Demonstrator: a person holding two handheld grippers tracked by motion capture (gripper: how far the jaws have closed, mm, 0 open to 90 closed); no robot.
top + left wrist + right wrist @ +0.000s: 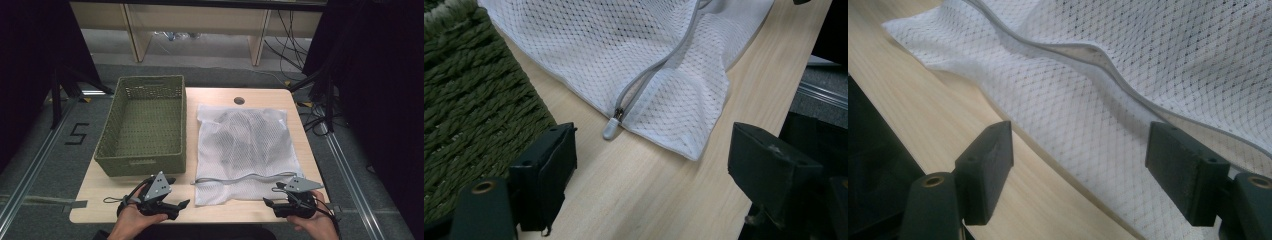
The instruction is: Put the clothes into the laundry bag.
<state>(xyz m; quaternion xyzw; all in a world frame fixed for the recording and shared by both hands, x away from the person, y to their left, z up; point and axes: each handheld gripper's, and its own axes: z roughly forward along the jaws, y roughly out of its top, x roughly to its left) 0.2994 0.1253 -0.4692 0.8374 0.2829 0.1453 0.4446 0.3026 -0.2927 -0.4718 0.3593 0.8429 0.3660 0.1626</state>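
White mesh cloth bag (245,145), woven green basket (142,125), matt pale wood table (210,210)

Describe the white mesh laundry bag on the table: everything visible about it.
The white mesh laundry bag lies flat on the light wooden table, right of the green woven basket and apart from it. It is fine netting, with something dark and grey showing dimly through it. A grey zipper runs wavily along its near edge, closed, with its covered pull at the left end. The near edge is rumpled. Nothing grips it; the right gripper's open fingers hover beside its near edge.
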